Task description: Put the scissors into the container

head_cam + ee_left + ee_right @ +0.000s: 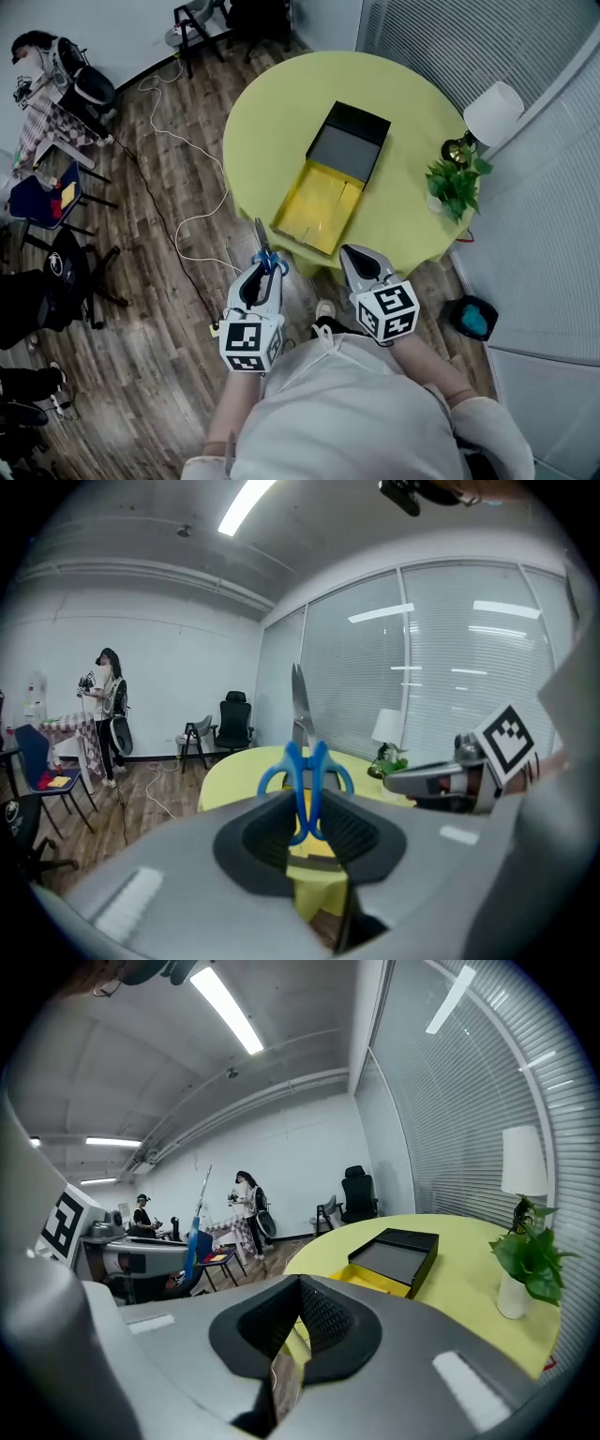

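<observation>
Left gripper (256, 281) pinches the blue-handled steel scissors (306, 778) by the handle loops. The blades jut out past the jaws, short of the yellow-lined black cardboard container (321, 208) and just off its near corner. Best play, I'd say: carry them forward over the container's yellow tray, lay the blades along its length, lower, then release. Right gripper (357, 259) hangs near the container's front edge, pressed together on nothing. The potted green plant (457, 181) and white lamp (494, 112) stand well right of the container. The path looks free.
</observation>
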